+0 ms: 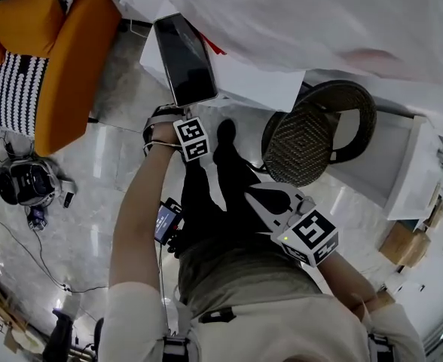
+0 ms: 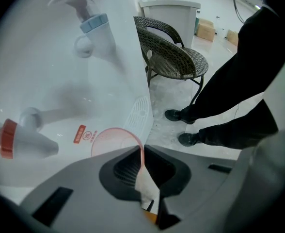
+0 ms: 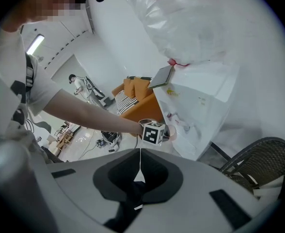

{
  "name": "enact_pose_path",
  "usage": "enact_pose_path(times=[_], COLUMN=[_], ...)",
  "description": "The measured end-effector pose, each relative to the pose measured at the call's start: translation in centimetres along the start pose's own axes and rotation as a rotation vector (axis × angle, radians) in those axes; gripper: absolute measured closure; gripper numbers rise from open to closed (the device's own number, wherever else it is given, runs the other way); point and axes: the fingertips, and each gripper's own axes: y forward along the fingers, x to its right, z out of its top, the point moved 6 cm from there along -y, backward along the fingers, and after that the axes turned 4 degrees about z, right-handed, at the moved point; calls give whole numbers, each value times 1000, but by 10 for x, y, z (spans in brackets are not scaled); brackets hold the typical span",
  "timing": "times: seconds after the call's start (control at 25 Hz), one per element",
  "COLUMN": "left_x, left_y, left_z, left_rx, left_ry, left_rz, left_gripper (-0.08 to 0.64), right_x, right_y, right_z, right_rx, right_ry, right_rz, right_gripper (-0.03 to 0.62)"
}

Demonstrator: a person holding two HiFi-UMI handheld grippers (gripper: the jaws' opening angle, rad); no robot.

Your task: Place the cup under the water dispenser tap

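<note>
The left gripper (image 2: pixel 143 152) is clenched on the wall of a translucent, pink-rimmed plastic cup (image 2: pixel 114 141), held against the white water dispenser (image 2: pixel 50 76), below its blue-capped tap (image 2: pixel 94 23) and right of its red-capped tap (image 2: pixel 9 139). The right gripper (image 3: pixel 139 164) is closed on nothing. Nearby stand a dark woven wicker chair (image 2: pixel 171 57) and the person's black-trousered legs (image 2: pixel 239 96); the dispenser's red label (image 2: pixel 79 134) is too small to read.

Head view: from above, facing steeply down.
Left gripper view: close against the dispenser (image 2: pixel 45 91).
Shared by all: wicker chair (image 1: pixel 312 138).
</note>
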Motion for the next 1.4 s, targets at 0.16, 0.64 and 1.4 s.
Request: enact_pose_path(times=[0.16, 0.64, 1.4], left_x=[-1, -19, -16], left_y=[5, 27, 11], left_z=[5, 12, 16], left_rx=[6, -2, 74], left_ry=[7, 29, -30], left_rz=[-5, -9, 48], left_gripper=[491, 491, 333], right_x=[6, 19, 11], right_y=[9, 27, 35], right_z=[3, 5, -3], right_rx=[-3, -79, -120], right_ry=[-19, -33, -61], right_rz=[-9, 16, 31], right_gripper=[565, 565, 565])
